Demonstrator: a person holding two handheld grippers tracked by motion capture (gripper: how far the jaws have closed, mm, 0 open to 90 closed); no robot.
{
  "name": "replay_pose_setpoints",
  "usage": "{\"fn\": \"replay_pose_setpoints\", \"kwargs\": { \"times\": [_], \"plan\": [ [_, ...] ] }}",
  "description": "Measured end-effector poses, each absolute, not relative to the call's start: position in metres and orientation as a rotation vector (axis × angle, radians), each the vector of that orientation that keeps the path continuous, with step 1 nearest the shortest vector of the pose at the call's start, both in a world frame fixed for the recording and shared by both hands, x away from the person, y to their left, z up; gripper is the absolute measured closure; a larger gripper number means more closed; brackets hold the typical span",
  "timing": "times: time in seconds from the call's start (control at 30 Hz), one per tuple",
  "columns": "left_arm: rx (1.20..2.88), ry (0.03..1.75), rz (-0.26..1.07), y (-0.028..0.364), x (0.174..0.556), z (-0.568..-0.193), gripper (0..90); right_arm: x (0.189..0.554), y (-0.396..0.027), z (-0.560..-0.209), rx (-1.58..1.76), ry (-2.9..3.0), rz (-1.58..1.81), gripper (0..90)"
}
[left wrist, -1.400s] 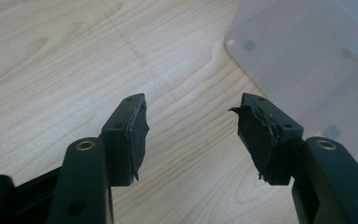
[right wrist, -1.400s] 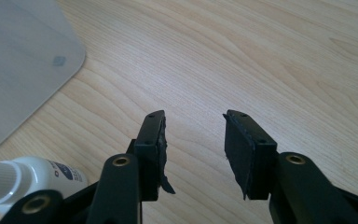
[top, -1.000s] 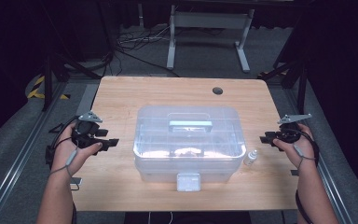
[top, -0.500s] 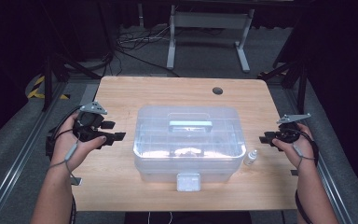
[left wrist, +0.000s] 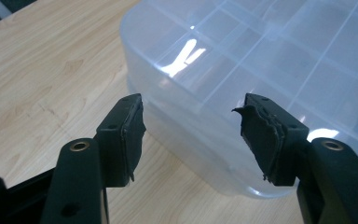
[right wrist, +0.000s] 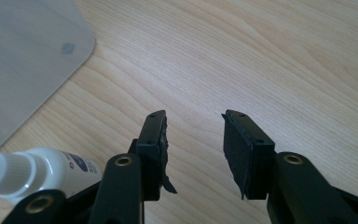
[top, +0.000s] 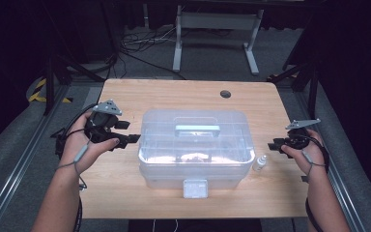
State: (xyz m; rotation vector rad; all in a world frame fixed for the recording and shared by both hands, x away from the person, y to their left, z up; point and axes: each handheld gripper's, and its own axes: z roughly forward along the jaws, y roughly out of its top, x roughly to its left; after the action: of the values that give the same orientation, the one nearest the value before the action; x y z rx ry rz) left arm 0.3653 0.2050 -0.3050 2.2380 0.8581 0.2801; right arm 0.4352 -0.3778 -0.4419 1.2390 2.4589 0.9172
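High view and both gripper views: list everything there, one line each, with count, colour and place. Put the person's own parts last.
Storage box: one, clear plastic with lid and handle, middle of the table.
Latch: one, pale, on the box's near side.
Small bottle: one, white, standing beside the box's right end.
Table: one, light wood, with a dark round hole near its far edge.
Metal frame: one, grey, on the floor beyond the table.
Left gripper: one, black, open, held beside the box's left end.
Right gripper: one, black, open, empty, right of the bottle.
Hands: two, one on each gripper.
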Motion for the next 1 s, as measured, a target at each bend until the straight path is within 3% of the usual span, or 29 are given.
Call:
{"fn": "replay_pose_setpoints", "kwargs": {
  "times": [1.0],
  "plan": [
    [2.266, 0.548, 0.117, 0.12, 0.387, -0.288, 38.8, 0.425, -0.391, -0.441, 1.281, 2.421, 0.922, 59.2]
  ]
}}
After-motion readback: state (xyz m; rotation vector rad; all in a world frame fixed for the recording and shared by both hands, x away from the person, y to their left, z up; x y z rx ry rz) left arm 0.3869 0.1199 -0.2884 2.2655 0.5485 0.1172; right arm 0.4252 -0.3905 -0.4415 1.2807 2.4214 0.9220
